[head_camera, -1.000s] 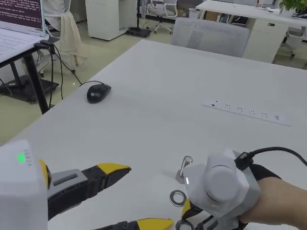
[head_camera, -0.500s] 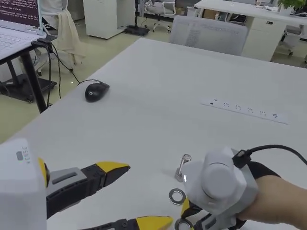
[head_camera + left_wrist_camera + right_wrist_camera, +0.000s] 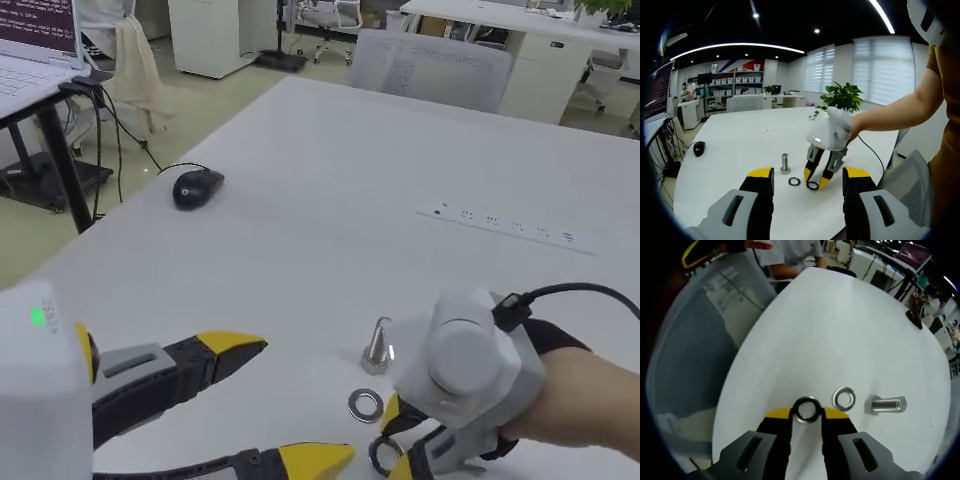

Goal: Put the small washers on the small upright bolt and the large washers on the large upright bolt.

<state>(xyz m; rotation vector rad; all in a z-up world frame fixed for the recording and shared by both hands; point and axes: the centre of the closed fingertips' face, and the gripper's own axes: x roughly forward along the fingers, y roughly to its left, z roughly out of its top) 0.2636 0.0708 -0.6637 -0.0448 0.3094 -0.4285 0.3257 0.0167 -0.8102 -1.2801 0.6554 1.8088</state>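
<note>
Now, head view: my right claw [image 3: 392,445] has closed narrow on a washer [image 3: 381,456], and the ring stands tipped up between the yellow tips. A second ago it looked flat on the counter [image 3: 330,200] under those same tips. The whole frame has slid a little, so that part is my head moving, not the parts. The upright bolt [image 3: 378,347] keeps its spot, just beyond the claw. The loose washer [image 3: 365,405] still lies flat between bolt and claw, touching neither. My left claw [image 3: 285,400] hangs wide, nothing in it, well to the left of the work.

Left gripper view: my own jaws stand wide apart at the bottom. Past them the right claw hangs tips-down with the ring pinched at its end, close over the counter. I cannot tell whether the ring is clear of the surface. Loose washer and bolt sit just left of it.

Right gripper view: the held washer sits square between my tips with its hole open to the camera. The loose washer is just beyond, then the bolt.

Judgement: the pick looks made, so the carry to the bolt comes next. With one bolt to go by, I cannot say whether it is the small or the large one. The loose washer awaits its turn.
</note>
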